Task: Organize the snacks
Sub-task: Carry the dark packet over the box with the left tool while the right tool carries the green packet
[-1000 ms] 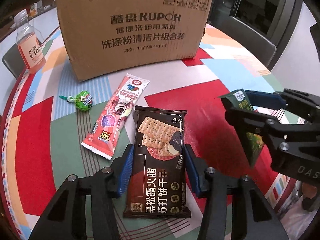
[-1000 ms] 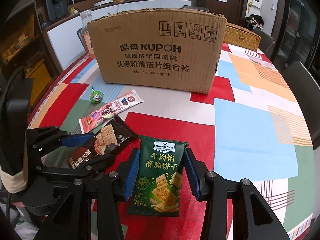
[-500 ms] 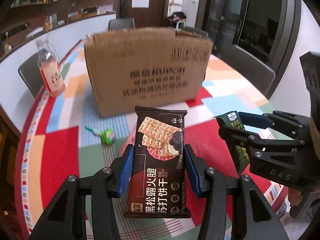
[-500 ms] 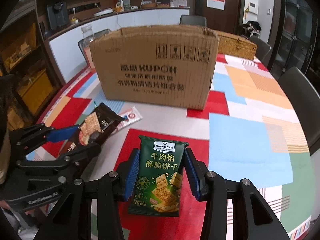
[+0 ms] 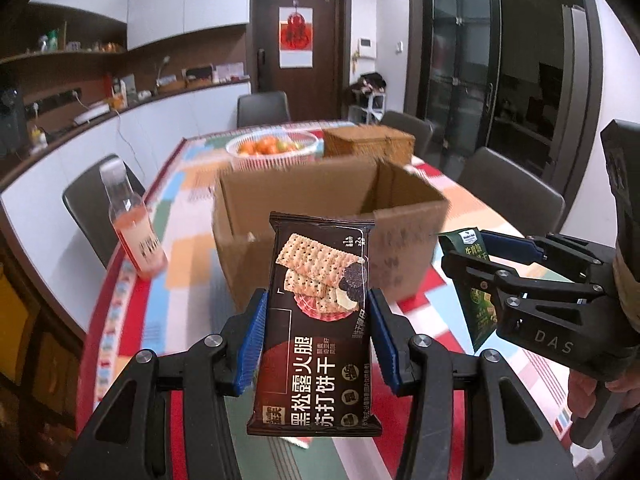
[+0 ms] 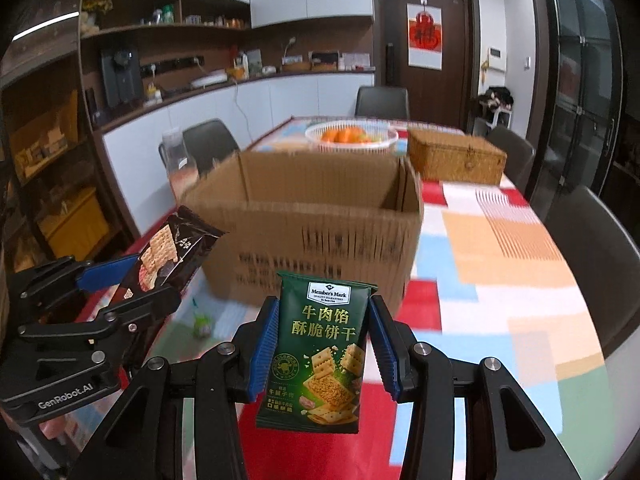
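Both packets (black (image 5: pixel 316 320), green (image 6: pixel 320 356)) now lifted above box (image 6: pixel 320 216) height.

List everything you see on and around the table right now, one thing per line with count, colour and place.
Cracker pack: one, dark brown, held up in front of the box.
Biscuit pack: one, green, held up in front of the box.
Cardboard box: one, brown, open top, on the table's middle.
Drink bottle: one, clear with pink liquid, left of the box.
Lollipop: one, green, on the table near the box.
Fruit basket: one, white, orange fruit inside, behind the box.
Wicker box: one, tan, far right.
Table: one, multicoloured cloth.
Chairs: several, dark, around the table.
Left gripper: shut on the cracker pack.
Right gripper: shut on the biscuit pack.
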The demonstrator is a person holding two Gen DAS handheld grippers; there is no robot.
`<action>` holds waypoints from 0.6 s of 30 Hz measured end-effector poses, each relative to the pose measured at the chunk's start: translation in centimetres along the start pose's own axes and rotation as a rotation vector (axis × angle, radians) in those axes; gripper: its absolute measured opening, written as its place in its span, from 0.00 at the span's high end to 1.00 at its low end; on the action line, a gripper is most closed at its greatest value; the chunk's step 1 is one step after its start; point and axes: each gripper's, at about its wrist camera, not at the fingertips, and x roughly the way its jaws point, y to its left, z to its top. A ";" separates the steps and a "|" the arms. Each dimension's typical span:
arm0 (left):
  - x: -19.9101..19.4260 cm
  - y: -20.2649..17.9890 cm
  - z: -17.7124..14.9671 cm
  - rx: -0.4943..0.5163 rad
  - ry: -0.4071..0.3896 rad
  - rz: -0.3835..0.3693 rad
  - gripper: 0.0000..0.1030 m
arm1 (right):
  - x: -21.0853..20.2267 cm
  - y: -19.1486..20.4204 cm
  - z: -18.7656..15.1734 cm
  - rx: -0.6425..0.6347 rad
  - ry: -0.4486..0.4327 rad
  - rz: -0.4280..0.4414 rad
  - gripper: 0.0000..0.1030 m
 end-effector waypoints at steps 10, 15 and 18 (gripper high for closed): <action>1.9 2.0 6.1 -0.005 -0.048 0.019 0.53 | 1.3 -0.3 6.1 -0.002 -0.100 0.014 0.56; 3.6 3.1 8.6 -0.022 -0.049 0.010 0.53 | 2.5 -0.7 9.2 -0.004 -0.129 0.022 0.56; 5.2 3.8 10.0 -0.042 -0.036 0.008 0.53 | 3.5 -1.0 10.8 0.001 -0.130 0.029 0.56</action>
